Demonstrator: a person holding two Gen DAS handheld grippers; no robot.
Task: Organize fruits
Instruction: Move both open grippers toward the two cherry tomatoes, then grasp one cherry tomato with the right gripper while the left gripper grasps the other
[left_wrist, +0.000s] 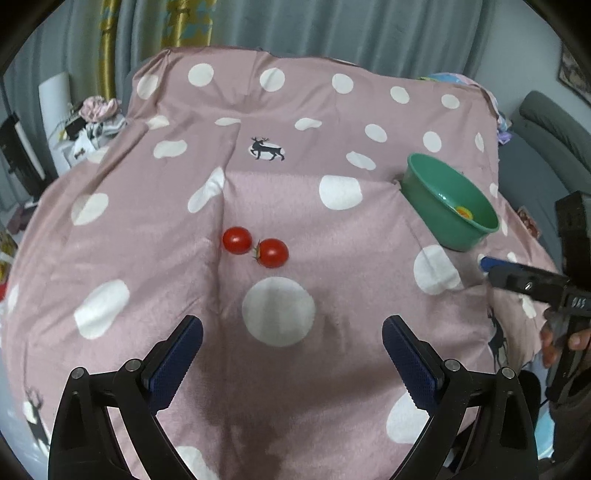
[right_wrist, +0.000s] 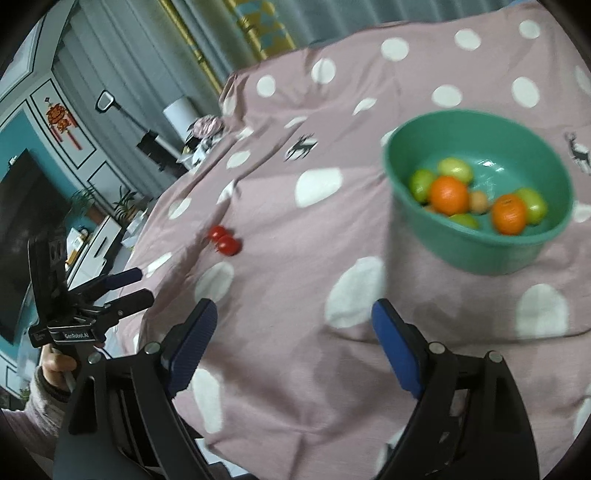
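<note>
Two red cherry tomatoes (left_wrist: 255, 246) lie side by side on the pink dotted cloth, ahead of my left gripper (left_wrist: 291, 354), which is open and empty above the cloth. They also show in the right wrist view (right_wrist: 224, 240). A green bowl (right_wrist: 436, 229) holds two oranges (right_wrist: 448, 195), several green fruits and a small brownish one. It shows in the left wrist view (left_wrist: 428, 195) at the right. My right gripper (right_wrist: 293, 343) is open and empty, short of the bowl.
The pink cloth (left_wrist: 155, 229) with white dots and deer prints covers the whole table and is creased. The other gripper shows at the right edge of the left wrist view (left_wrist: 517, 280) and at the left of the right wrist view (right_wrist: 122, 288). Curtains, a TV and clutter lie beyond.
</note>
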